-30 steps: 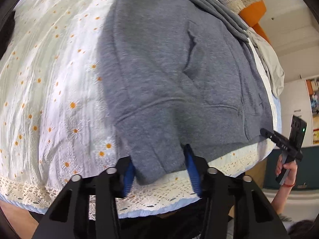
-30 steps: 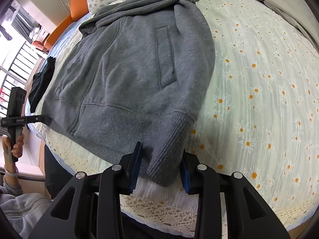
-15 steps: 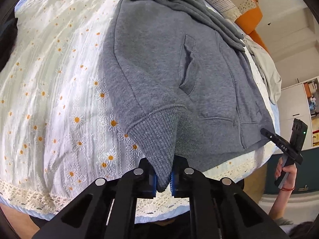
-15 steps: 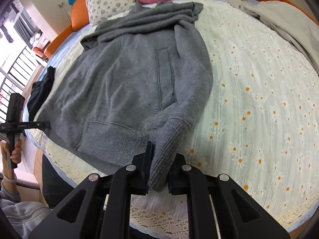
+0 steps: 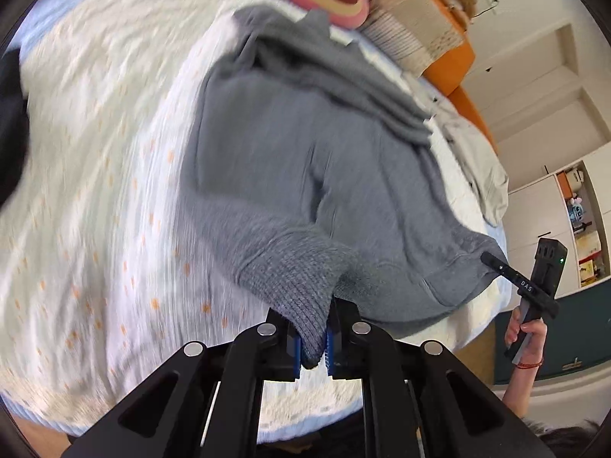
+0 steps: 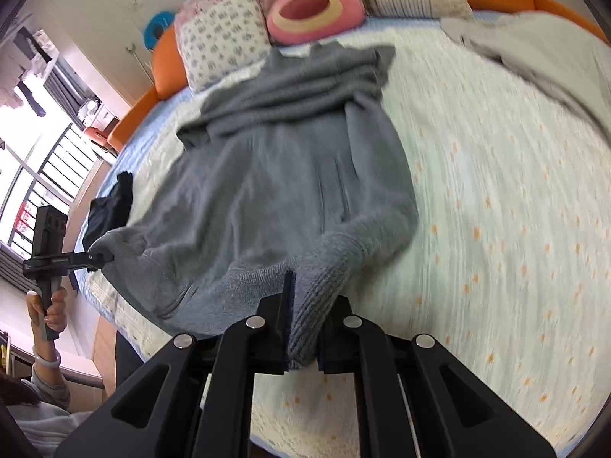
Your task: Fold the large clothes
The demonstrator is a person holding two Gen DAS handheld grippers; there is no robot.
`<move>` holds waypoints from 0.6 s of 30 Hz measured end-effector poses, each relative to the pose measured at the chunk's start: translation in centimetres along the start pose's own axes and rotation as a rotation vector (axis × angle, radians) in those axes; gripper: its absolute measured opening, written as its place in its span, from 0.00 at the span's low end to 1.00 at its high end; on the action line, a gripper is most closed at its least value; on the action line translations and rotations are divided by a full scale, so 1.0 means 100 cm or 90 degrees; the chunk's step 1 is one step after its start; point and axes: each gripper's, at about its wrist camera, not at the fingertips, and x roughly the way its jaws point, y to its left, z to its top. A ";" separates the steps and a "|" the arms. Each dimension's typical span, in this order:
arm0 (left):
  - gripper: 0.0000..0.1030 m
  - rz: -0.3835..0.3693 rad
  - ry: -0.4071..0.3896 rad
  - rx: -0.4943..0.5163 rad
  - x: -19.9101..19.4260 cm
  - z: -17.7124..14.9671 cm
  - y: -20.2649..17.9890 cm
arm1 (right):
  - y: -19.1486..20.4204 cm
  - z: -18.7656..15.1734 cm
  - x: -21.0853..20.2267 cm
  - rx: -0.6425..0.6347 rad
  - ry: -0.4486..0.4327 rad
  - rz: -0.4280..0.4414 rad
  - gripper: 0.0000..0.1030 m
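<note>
A large grey zip hoodie (image 5: pixel 305 175) lies front up on a daisy-print bedspread (image 5: pixel 99 175), its sleeves bunched across the far end. My left gripper (image 5: pixel 312 347) is shut on the ribbed hem at one bottom corner and holds it off the bed. My right gripper (image 6: pixel 301 347) is shut on the ribbed hem at the other bottom corner, also lifted. The hoodie (image 6: pixel 290 175) sags between them. Each gripper shows in the other's view, the right one (image 5: pixel 496 263) and the left one (image 6: pixel 95 257).
Pillows and a pink ring cushion (image 6: pixel 313 11) line the orange headboard. A light grey garment (image 6: pixel 534 49) lies at the bed's far right. A dark garment (image 6: pixel 110 210) lies at the left edge. Cabinets (image 5: pixel 573 236) stand beside the bed.
Both grippers went from open around the hem corners to shut on them, then lifted the hem up off the bed. The view now tilts toward the headboard.
</note>
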 end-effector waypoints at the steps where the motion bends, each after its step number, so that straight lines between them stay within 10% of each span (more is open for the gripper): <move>1: 0.13 0.003 -0.009 0.008 -0.001 0.007 -0.005 | 0.003 0.012 -0.001 -0.011 -0.007 -0.004 0.09; 18: 0.13 0.157 -0.184 0.113 0.004 0.208 -0.062 | 0.020 0.203 0.032 -0.112 -0.121 -0.119 0.09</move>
